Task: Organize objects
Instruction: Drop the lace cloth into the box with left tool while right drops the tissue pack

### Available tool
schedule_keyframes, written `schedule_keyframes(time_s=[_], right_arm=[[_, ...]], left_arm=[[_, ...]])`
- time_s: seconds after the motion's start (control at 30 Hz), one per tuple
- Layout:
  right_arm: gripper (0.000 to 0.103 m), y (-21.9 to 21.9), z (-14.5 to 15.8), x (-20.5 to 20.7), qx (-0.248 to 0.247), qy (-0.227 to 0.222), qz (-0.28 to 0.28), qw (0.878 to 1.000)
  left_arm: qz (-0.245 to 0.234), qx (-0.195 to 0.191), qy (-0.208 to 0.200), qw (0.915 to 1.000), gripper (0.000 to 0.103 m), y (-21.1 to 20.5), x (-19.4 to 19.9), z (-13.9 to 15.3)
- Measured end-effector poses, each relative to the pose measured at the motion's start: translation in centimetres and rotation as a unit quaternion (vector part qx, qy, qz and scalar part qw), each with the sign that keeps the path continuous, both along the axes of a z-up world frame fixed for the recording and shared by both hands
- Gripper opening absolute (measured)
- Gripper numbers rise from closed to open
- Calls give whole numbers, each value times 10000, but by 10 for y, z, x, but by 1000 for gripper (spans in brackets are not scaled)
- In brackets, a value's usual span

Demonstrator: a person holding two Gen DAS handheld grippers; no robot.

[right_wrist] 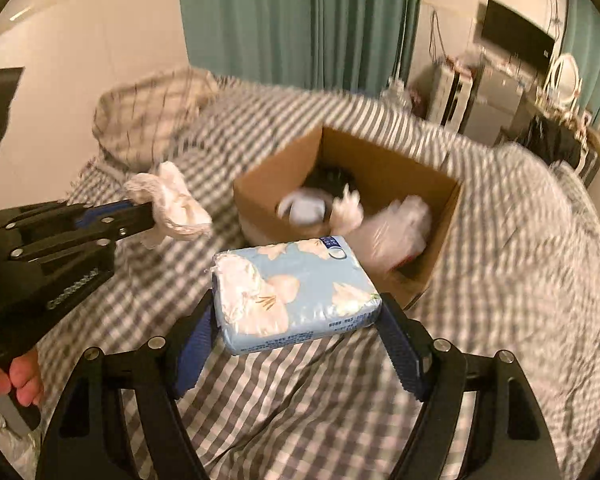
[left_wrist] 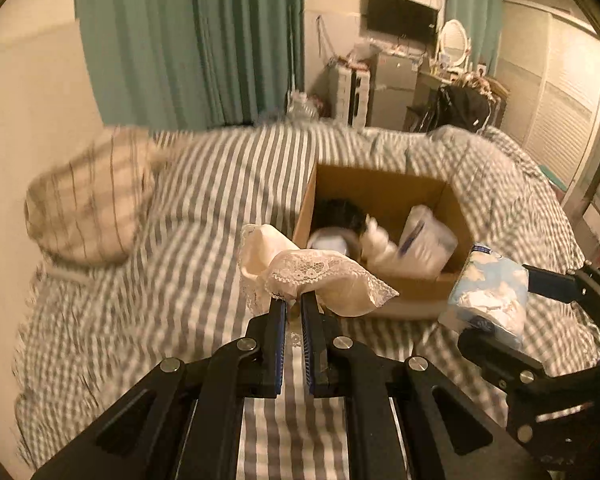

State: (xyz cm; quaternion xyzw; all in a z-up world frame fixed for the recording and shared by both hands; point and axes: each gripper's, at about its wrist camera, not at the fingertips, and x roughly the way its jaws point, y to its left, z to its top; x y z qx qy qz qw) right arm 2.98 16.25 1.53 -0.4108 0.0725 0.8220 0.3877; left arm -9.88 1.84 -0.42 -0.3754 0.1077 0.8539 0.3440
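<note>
Left gripper (left_wrist: 293,300) is pinching a cream lace cloth (left_wrist: 320,276), fingers (left_wrist: 278,320) nearly closed on its gathered edge; the cloth is draping over the tips and hanging above the bed (left_wrist: 180,216). In the right wrist view the same gripper (right_wrist: 150,210) is coming in from 9 o'clock with the cloth (right_wrist: 172,204) bunched at its tip.

Right gripper (right_wrist: 296,316) is holding a blue flowered tissue pack (right_wrist: 296,292), fingers (right_wrist: 198,340) spread wide against its two ends. The pack's end toward 9 o'clock is torn open, white tissue showing. In the left wrist view the pack (left_wrist: 488,292) is sitting at 3 o'clock, just beside the box's near corner.

Open cardboard box (left_wrist: 384,188) is resting on the striped grey-and-white bedcover, at 12 to 1 o'clock of both grippers. Inside it: something dark toward the back, white bundles, and a clear plastic-wrapped pack (left_wrist: 428,240). Details are blurring with motion.

Pillow (left_wrist: 88,200) is lying at 10 o'clock by the wall. Green curtain (left_wrist: 188,40) is hanging behind the bed.
</note>
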Motion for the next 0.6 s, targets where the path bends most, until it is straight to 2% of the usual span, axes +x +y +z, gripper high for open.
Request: schedule_keyframes(time_s=[0.17, 0.3, 0.47, 0.6], right_arm=[[76, 12, 40, -11, 291, 101, 35, 9995], [76, 28, 66, -17, 484, 146, 54, 9987], [77, 58, 96, -22, 698, 287, -4, 9971], [77, 96, 107, -26, 734, 453, -172, 9961]], left_arm=[[-126, 56, 346, 9993, 8, 22, -11, 32], [-162, 113, 384, 9991, 8, 40, -31, 45], [-147, 79, 418, 9990, 8, 61, -58, 48], [-205, 31, 289, 9994, 8, 86, -81, 35]])
